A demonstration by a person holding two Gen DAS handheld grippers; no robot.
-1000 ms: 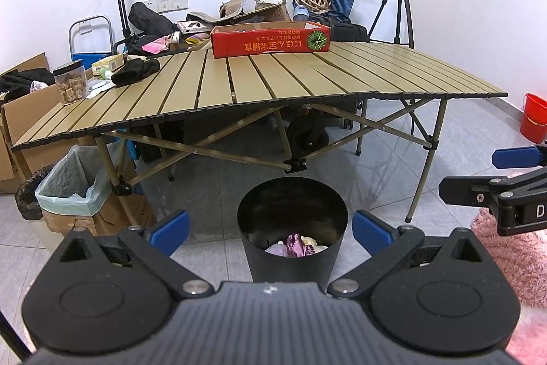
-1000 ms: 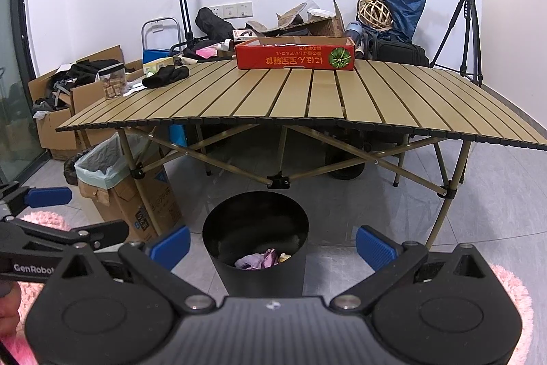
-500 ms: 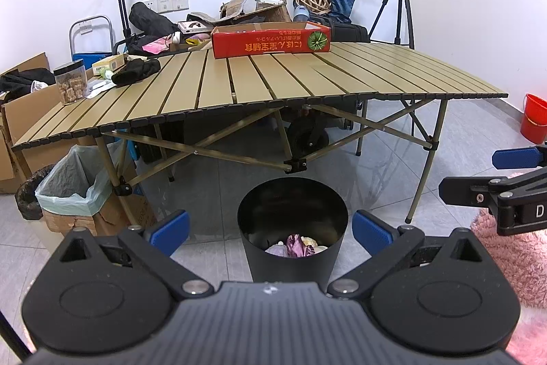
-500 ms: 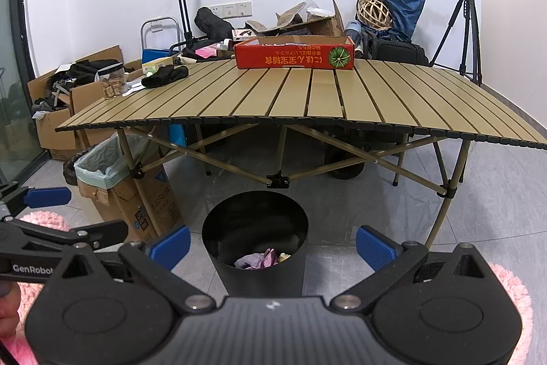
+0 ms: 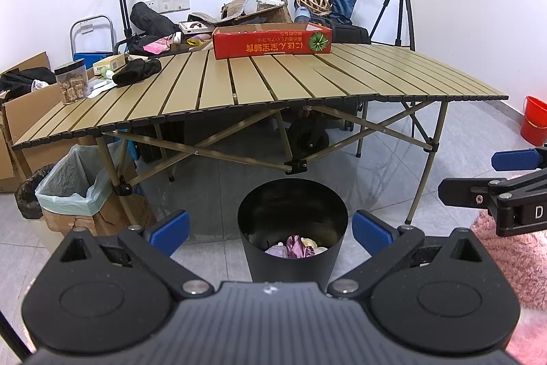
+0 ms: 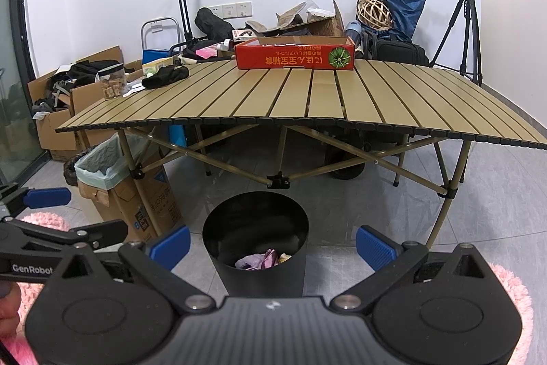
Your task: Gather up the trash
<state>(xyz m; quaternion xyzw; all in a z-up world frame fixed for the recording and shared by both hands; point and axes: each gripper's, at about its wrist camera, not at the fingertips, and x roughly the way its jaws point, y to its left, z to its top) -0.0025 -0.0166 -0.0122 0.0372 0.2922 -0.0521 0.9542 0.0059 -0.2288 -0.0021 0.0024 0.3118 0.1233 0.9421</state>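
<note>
Nothing changed over the last second: both grippers held in place, so collecting looks paused or finished. Left gripper (image 5: 270, 230) and right gripper (image 6: 272, 243) level, side by side, fingers spread apart and empty, aimed at the black bin (image 5: 293, 221) on the near floor. Crumpled trash (image 5: 295, 247) inside the bin. Worktop (image 5: 307, 81) beyond, no loose trash apparent.

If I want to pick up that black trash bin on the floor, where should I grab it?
Probably the top rim of the black trash bin. It stands upright and open, with smooth walls wider than the open left gripper, and no handle shows. Come from above on the near side, one finger inside and one outside the wall, clear of the trash at the bottom.
</note>
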